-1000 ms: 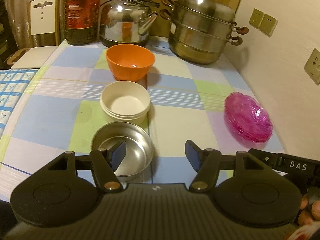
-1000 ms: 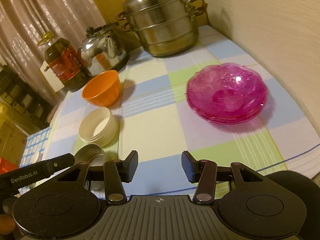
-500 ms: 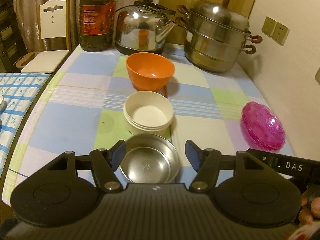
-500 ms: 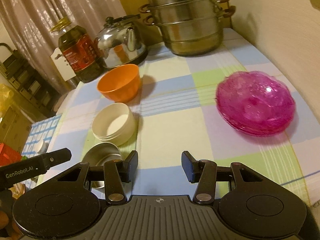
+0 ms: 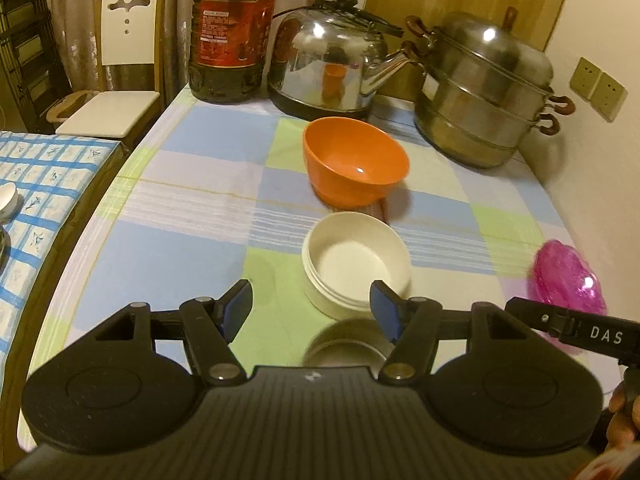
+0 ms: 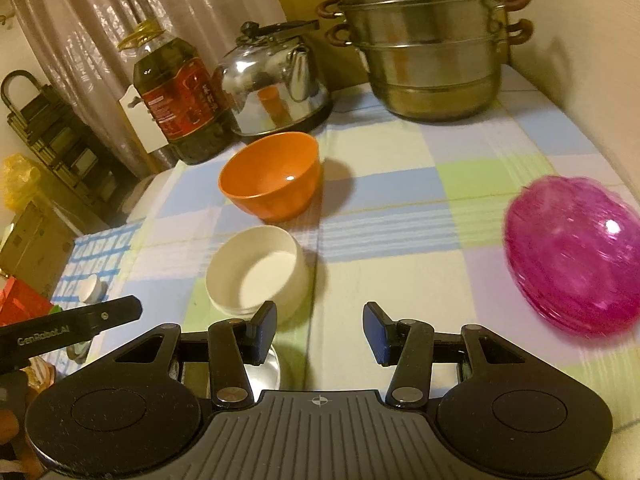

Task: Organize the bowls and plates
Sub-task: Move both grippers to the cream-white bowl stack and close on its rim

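Three bowls stand in a row on the checked tablecloth: an orange bowl [image 5: 356,170] farthest, a cream bowl [image 5: 356,264] in the middle, a steel bowl [image 5: 346,346] nearest, half hidden under my left gripper [image 5: 312,310]. That gripper is open and empty, just above the steel bowl. A stack of pink plates [image 6: 576,252] lies at the right. My right gripper [image 6: 320,330] is open and empty, over the cloth between the cream bowl [image 6: 258,272] and the plates; the steel bowl [image 6: 256,368] sits under its left finger.
At the back stand an oil bottle [image 5: 232,32], a steel kettle [image 5: 336,60] and a stacked steamer pot [image 5: 484,96]. A wall with sockets [image 5: 596,88] borders the right. A chair [image 5: 120,72] and a second blue-checked table [image 5: 36,184] lie left.
Both grippers have moved forward and left over the table. The steel bowl has slid under the left gripper's body, and the pink plates have shifted to the right edge of both views.
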The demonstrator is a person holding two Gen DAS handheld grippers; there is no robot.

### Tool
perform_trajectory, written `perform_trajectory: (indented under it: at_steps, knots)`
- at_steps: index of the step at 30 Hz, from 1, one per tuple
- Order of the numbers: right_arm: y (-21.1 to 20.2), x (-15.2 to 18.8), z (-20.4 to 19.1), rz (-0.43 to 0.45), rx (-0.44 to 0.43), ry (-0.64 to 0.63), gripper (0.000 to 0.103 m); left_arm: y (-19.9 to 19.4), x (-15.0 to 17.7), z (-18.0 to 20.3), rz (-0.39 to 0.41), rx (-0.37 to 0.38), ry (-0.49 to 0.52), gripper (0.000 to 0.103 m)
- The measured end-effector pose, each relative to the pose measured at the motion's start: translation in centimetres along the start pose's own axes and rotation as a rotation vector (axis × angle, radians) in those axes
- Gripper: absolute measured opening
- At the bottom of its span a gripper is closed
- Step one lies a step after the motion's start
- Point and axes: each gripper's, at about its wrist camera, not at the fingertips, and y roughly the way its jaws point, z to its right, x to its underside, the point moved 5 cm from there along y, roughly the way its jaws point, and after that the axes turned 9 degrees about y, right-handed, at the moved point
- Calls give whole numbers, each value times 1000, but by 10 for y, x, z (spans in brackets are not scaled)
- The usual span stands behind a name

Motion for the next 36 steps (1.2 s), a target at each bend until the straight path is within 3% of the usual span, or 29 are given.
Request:
perform_trajectory:
  at_steps: [12, 21, 23, 27, 36]
  knots:
    - [79, -21, -10, -72, -23, -17, 48, 82, -16, -14, -43, 51, 1, 51]
    - [124, -27, -13, -142, -38, -3, 47, 118, -19, -21, -62, 69, 2, 39]
    - [131, -27, -12, -160, -33, 8, 36, 126, -15, -23, -89, 78, -5, 36]
    - [140, -28, -11, -178, -20, 10, 30, 137, -10, -24, -126, 105, -24, 29]
    - [146, -27, -12, -183, -8, 4, 13, 141, -11, -17, -125, 115, -10, 13]
